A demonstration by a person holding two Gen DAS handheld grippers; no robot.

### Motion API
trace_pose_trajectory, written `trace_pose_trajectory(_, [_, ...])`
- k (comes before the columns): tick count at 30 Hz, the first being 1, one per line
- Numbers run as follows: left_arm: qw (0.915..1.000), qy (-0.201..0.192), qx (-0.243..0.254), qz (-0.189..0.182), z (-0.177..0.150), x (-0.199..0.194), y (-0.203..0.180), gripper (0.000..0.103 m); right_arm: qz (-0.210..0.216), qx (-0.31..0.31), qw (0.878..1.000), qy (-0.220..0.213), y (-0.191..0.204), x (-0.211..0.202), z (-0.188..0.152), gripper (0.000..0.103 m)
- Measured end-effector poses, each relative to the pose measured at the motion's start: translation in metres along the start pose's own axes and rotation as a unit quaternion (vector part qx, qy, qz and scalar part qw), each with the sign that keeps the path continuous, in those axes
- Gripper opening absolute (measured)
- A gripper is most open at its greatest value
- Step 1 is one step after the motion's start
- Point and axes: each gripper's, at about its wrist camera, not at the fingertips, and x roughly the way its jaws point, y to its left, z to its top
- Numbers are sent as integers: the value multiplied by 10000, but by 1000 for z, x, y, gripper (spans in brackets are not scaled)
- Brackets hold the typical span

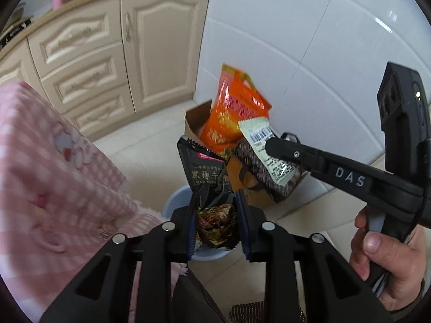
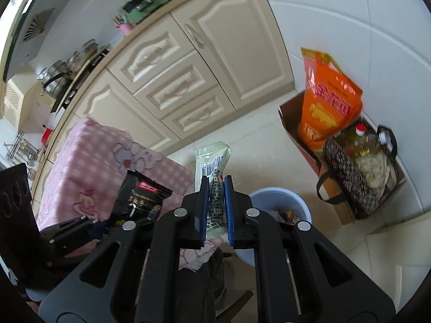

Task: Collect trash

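Note:
My left gripper is shut on a black snack wrapper and holds it above a pale blue trash bin on the floor. My right gripper is shut on a pale green wrapper with a barcode. In the left wrist view the right gripper comes in from the right with the green wrapper, to the right of the bin. In the right wrist view the bin lies just right of the fingers, with some trash inside, and the black wrapper shows at the left.
A table with a pink checked cloth stands left of the bin. A cardboard box with an orange bag, an oil bottle and a patterned bag stands against the white tiled wall. Cream kitchen cabinets run behind.

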Motion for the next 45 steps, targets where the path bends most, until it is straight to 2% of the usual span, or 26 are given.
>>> trace_pose_trajectory(4, [9994, 336, 0, 42, 2, 32, 3, 29, -3, 289, 9993, 221, -19, 21, -4, 13])
trace_pose_trajectory(5, [9990, 431, -4, 69, 2, 39, 5, 31, -5, 387, 9989, 268, -24, 26, -4, 23])
trace_pose_trajectory(6, [9988, 491, -12, 87, 0, 41, 6, 47, -5, 458, 9985, 300, -27, 30, -5, 36])
trace_pose_trajectory(7, [9985, 542, -40, 104, 0, 43, 8, 70, -22, 559, 9979, 326, -33, 33, -7, 77])
trace_pose_trajectory(8, [9985, 523, -71, 148, 0, 42, 10, 77, -72, 642, 9975, 294, -38, 35, -9, 88])
trace_pose_trajectory(10, [9986, 429, -99, 296, 0, 37, 11, 82, -63, 729, 9970, 260, -42, 34, -12, 88])
trace_pose_trajectory(12, [9985, 434, -158, 301, 1, 35, 12, 83, -86, 827, 9962, 250, -46, 33, -14, 88])
trace_pose_trajectory(14, [9985, 396, -180, 330, 5, 33, 14, 83, -144, 842, 9961, 239, -47, 31, -13, 95])
trace_pose_trajectory(20, [9988, 150, -152, 434, 8, 9, 9, 83, -268, 834, 9961, 118, -40, 17, -9, 96])
trace_pose_trajectory(24, [9988, -88, -124, 467, 10, -15, 6, 83, -270, 783, 9966, 6, -30, 5, -4, 96])
trace_pose_trajectory(29, [9969, -527, -140, 565, 9, -61, 7, 84, -181, 652, 9976, -170, -5, -15, 5, 96])
trace_pose_trajectory(31, [9950, -769, -179, 616, 9, -84, 10, 87, -149, 536, 9981, -247, 9, -24, 9, 96])
trace_pose_trajectory(39, [9795, -1590, -443, 1150, -5, -168, 37, 92, 114, 40, 9986, -513, 84, -54, 23, 97])
trace_pose_trajectory(45, [9588, -2084, -787, 1761, -27, -226, 73, 94, 386, -424, 9966, -586, 147, -63, 21, 97])
